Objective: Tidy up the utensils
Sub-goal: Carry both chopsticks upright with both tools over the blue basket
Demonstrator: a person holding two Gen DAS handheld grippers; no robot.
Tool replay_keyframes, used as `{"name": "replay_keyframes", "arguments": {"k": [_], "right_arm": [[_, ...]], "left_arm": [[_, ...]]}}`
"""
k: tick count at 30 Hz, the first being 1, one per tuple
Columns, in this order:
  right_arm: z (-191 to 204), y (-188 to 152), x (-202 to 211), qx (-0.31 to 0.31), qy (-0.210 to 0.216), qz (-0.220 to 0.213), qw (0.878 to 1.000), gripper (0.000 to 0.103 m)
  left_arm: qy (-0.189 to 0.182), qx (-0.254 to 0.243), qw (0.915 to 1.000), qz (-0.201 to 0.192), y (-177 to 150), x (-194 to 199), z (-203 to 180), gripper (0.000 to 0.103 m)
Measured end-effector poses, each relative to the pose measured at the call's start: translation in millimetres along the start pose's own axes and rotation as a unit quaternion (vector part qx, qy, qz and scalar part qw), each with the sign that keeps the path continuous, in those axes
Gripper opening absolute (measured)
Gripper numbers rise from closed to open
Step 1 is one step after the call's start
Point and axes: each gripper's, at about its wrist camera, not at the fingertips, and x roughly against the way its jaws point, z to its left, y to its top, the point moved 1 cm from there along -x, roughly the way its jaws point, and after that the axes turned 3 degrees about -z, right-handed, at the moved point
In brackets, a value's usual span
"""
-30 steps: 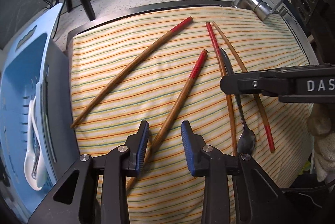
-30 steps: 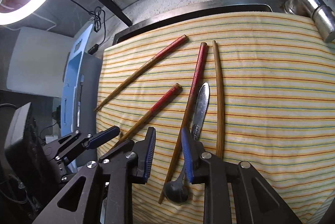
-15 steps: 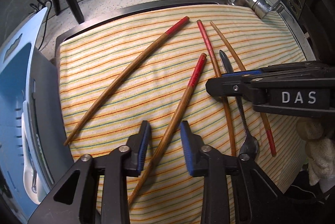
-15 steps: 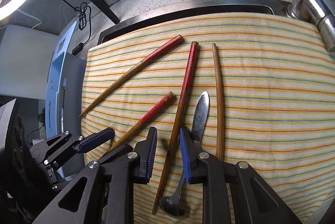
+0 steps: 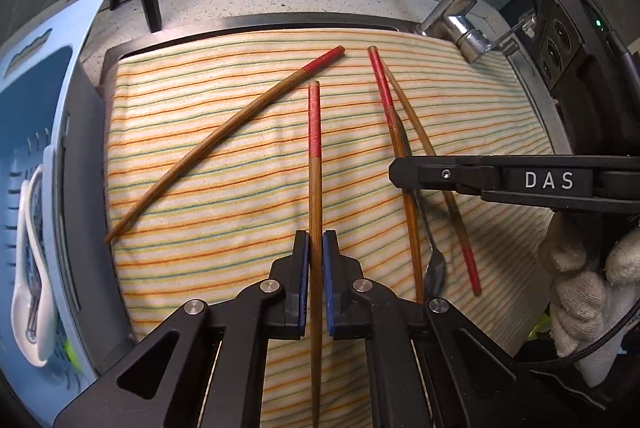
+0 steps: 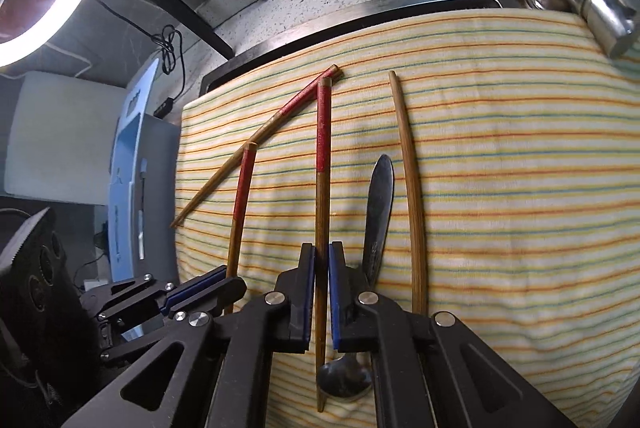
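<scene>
We are pinching one chopstick in each claw over the striped cloth (image 5: 208, 163) covering the sink. Our left gripper (image 5: 315, 260) is clamped tight on a red-banded chopstick (image 5: 314, 155) lying near the cloth's middle — pads pressing its bare wooden shaft. Our right gripper (image 6: 321, 268) is squeezing another red-banded chopstick (image 6: 323, 155), just beside the metal spoon (image 6: 378, 211) on the cloth. A third chopstick (image 5: 224, 147) is lying slanted toward the cloth's left edge, a fourth (image 6: 410, 187) beyond the spoon. The blue basket (image 5: 36, 131) is sitting off the cloth's left side.
</scene>
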Motion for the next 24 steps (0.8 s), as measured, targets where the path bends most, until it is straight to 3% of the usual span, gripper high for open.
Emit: {"name": "replay_keyframes", "arguments": {"k": [10, 14, 24], "right_arm": [[32.9, -7.6, 41.2, 0.018, 0.051, -0.035, 0.998, 0.006], [64.3, -0.2, 55.2, 0.042, 0.074, -0.053, 0.995, 0.006], [150.2, 12.5, 39.7, 0.089, 0.110, -0.063, 0.988, 0.006]], "left_arm": [[0.000, 0.004, 0.9992, -0.040, -7.2, 47.3, 3.1, 0.005], [0.006, 0.008, 0.9974, -0.071, -3.8, 79.0, 13.3, 0.005], [0.046, 0.063, 0.9888, -0.127, 6.7, 129.0, 86.2, 0.005]]}}
